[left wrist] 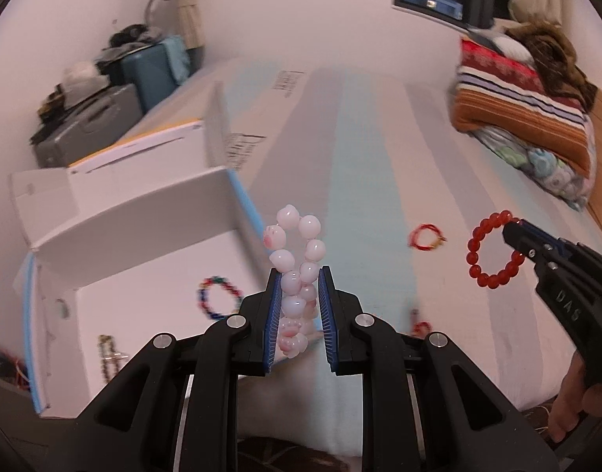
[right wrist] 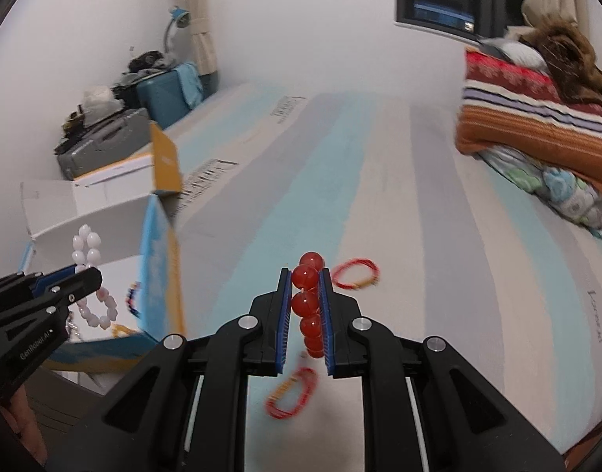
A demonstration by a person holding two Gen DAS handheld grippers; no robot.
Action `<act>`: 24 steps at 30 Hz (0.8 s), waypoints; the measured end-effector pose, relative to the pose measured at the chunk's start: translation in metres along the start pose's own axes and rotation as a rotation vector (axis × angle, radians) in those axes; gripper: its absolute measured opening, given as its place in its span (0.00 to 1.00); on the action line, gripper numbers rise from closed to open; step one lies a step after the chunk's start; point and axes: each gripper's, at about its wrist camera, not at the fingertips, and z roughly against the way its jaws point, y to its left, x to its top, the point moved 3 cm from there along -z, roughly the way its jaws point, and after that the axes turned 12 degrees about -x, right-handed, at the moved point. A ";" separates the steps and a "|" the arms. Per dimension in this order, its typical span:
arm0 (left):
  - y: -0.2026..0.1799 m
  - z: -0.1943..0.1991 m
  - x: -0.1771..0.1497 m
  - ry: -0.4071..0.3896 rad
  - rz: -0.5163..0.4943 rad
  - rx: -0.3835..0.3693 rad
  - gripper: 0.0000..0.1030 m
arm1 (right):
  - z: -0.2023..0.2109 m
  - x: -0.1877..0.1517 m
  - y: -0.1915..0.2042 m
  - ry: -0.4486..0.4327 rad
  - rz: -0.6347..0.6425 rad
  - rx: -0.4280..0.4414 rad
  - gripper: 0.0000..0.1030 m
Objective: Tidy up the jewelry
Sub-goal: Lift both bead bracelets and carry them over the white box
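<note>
My left gripper (left wrist: pixel 299 275) is shut on a pink bead bracelet (left wrist: pixel 297 259) and holds it in the air at the right edge of the open white box (left wrist: pixel 143 244); it also shows in the right wrist view (right wrist: pixel 89 275). My right gripper (right wrist: pixel 305 275) is shut on a red bead bracelet (right wrist: pixel 306 299), which hangs as a ring in the left wrist view (left wrist: pixel 493 249) above the striped bed. A multicoloured bracelet (left wrist: pixel 218 295) and a brownish bracelet (left wrist: pixel 108 354) lie inside the box.
Two red cord bracelets lie on the bed (right wrist: pixel 356 273) (right wrist: pixel 291 393). The box's raised flaps (right wrist: pixel 159 244) stand between the grippers. Folded blankets (right wrist: pixel 536 129) are stacked at the far right; suitcases (right wrist: pixel 104 141) stand beyond the bed on the left.
</note>
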 end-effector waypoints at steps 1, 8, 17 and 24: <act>0.010 0.005 0.000 -0.004 0.012 0.012 0.18 | 0.002 0.003 0.011 -0.004 0.008 0.013 0.12; 0.074 0.032 -0.007 -0.024 0.089 0.081 0.18 | 0.012 0.017 0.089 -0.036 0.077 0.090 0.12; 0.148 0.053 -0.029 -0.023 0.187 0.161 0.18 | 0.013 0.015 0.184 -0.033 0.180 0.182 0.12; 0.195 0.047 -0.054 0.019 0.265 0.206 0.18 | -0.003 0.003 0.231 0.008 0.236 0.214 0.12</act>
